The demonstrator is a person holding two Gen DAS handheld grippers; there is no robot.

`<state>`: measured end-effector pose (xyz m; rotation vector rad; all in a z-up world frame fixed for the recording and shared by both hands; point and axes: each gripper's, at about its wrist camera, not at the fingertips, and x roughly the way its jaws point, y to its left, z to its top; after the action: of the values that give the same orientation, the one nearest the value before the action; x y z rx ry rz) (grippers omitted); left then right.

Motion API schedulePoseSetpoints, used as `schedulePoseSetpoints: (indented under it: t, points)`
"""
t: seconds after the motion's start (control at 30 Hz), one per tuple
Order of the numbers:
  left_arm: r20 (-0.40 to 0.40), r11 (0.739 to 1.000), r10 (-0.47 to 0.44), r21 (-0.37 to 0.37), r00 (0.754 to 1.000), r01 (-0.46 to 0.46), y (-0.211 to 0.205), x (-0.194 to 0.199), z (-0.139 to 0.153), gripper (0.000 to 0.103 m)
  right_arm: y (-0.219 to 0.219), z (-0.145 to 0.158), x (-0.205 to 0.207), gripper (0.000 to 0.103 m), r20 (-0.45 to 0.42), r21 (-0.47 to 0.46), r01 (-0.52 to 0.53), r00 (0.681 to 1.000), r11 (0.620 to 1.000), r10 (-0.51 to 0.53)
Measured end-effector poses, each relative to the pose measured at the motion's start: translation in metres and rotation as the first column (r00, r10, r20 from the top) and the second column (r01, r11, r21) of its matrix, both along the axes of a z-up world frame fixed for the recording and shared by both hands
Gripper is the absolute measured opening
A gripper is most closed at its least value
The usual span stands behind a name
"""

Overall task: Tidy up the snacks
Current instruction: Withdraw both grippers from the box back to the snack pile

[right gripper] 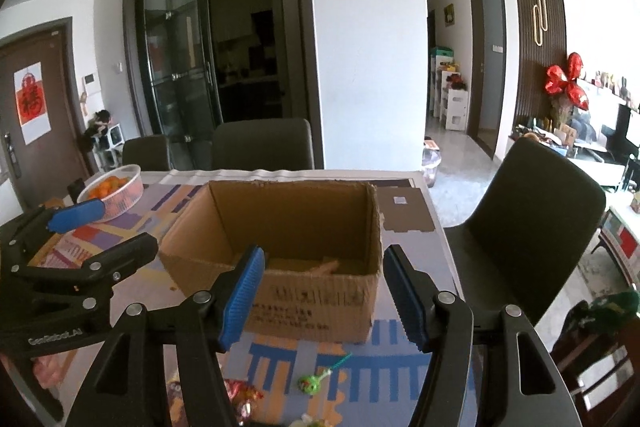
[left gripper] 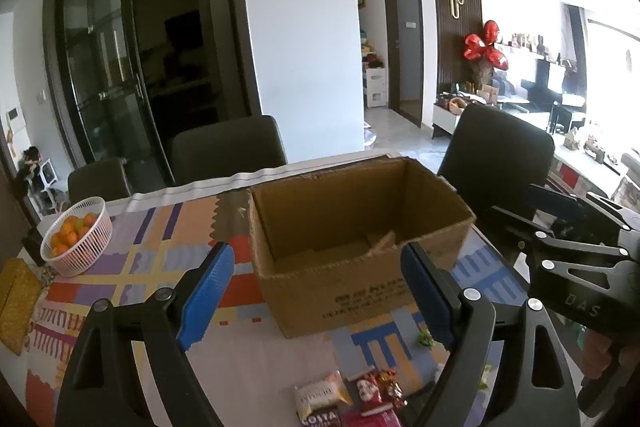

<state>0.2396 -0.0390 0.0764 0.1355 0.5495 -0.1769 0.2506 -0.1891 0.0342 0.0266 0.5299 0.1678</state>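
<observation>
An open cardboard box stands on the patterned tablecloth, with only folded flaps showing at its bottom. My left gripper hovers in front of the box, jaws open with nothing between them. My right gripper is also open and holds nothing, just short of the box's near wall. Snack packets lie on the table near the front edge, below the left gripper. A green lollipop and red-wrapped sweets lie below the right gripper. In the left wrist view the right gripper's body shows at the right.
A white basket of oranges sits at the table's left. A yellow box lies at the left edge. Dark chairs stand behind and to the right of the table.
</observation>
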Motion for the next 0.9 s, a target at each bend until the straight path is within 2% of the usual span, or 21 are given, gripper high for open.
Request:
schedulePoseSetpoints:
  t: [0.2,0.6,0.9]
  points:
    - [-0.01,0.999,-0.036,-0.008,0.999,0.036,-0.008,-0.023,-0.007,0.086,-0.009,-0.009,-0.027,0.063,-0.015,0.01,0.017,1.0,1.0,-0.017]
    - [-0.084,0.996,-0.084,-0.016,0.993,0.083,-0.016,-0.057,-0.045,0.085,-0.02,-0.039,-0.068,0.063,-0.082,-0.009,0.071,0.994,0.997,-0.072]
    - [-0.15,0.994,-0.11,-0.042,0.983,0.105,-0.018,-0.069,-0.076,0.085,-0.022,-0.073,-0.087,0.063,-0.174,-0.002,0.084,0.981,0.996,-0.083]
